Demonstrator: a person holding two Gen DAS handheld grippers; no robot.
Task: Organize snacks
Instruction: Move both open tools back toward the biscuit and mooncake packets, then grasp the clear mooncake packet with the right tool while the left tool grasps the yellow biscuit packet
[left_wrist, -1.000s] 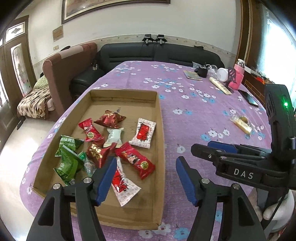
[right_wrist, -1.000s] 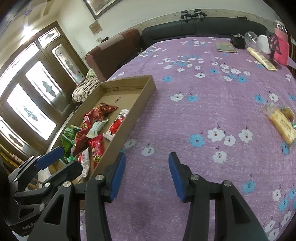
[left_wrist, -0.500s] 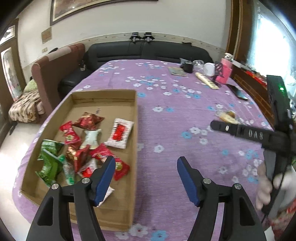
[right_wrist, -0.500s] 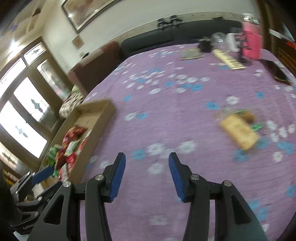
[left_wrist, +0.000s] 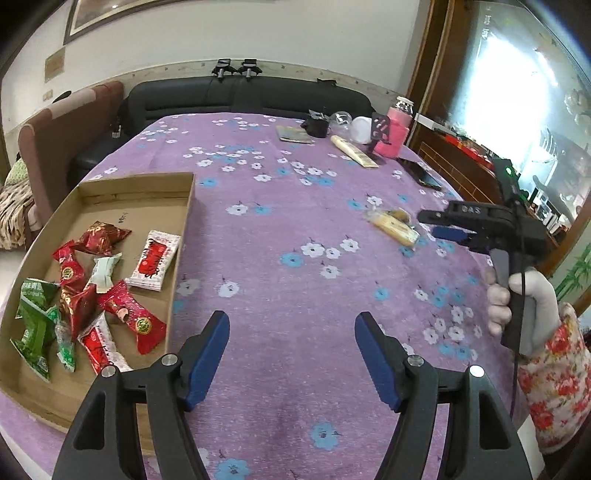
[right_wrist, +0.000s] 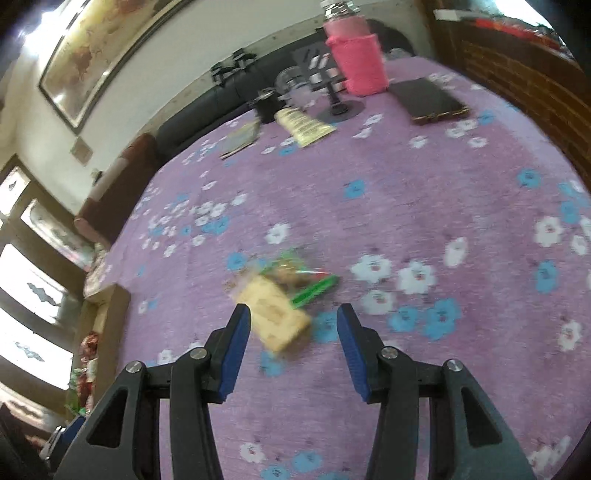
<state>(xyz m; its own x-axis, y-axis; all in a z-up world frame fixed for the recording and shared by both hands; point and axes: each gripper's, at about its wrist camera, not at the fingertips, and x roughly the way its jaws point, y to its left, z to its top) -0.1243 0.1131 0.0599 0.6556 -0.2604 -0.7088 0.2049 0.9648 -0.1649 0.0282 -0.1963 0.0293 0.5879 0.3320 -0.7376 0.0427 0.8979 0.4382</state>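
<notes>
While closing on the clear-wrapped biscuit packet (right_wrist: 275, 314), alone on the purple floral tablecloth (right_wrist: 424, 184), well apart from cardboard tray (left_wrist: 122, 192) holding the red and green snacks (left_wrist: 88, 295). Right gripper (right_wrist: 293, 325): jaws apart, empty, straddling packet for pickup. Left gripper (left_wrist: 291, 339): jaws apart, empty, parked beside tray.

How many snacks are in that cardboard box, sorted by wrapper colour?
Red wrappers: 4
White with red print: 2
Pale white: 1
Green: 3, one of them partly clear
Total: 10
</notes>
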